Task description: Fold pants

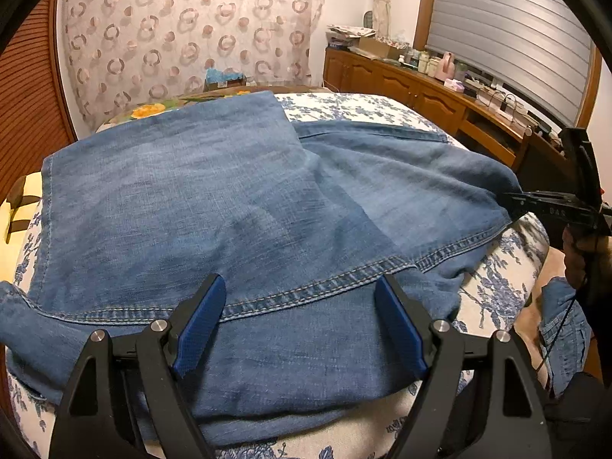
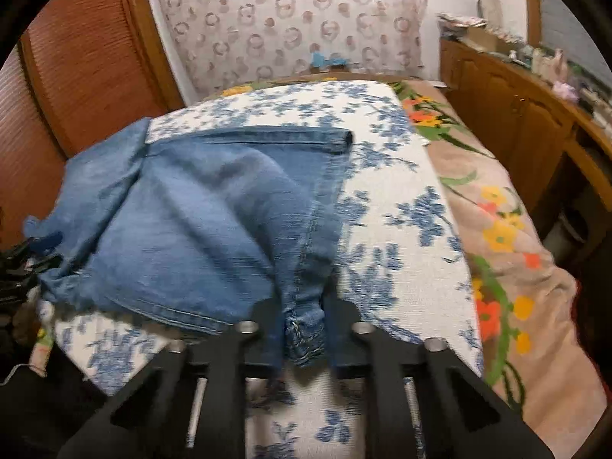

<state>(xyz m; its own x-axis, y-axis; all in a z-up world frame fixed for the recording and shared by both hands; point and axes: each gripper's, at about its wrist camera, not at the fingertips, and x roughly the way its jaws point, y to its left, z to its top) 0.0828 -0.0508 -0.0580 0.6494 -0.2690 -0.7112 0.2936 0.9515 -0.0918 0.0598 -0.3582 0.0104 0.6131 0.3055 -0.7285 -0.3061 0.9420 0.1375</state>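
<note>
Blue denim pants (image 1: 214, 206) lie spread on a bed, one layer folded over another, with a stitched hem running across near my left gripper. My left gripper (image 1: 302, 325) is open, its blue pads hovering just above the near denim, holding nothing. My right gripper (image 2: 302, 329) is shut on a bunched corner of the pants (image 2: 214, 229) and lifts it slightly above the bedspread. The right gripper also shows in the left wrist view (image 1: 516, 204), pinching the far right edge of the denim.
A white bedspread with blue flowers (image 2: 386, 199) covers the bed, over a blanket with orange and yellow flowers (image 2: 505, 237). A wooden cabinet with clutter on top (image 1: 420, 88) runs along the right. A louvred wooden door (image 2: 88, 49) stands at the left.
</note>
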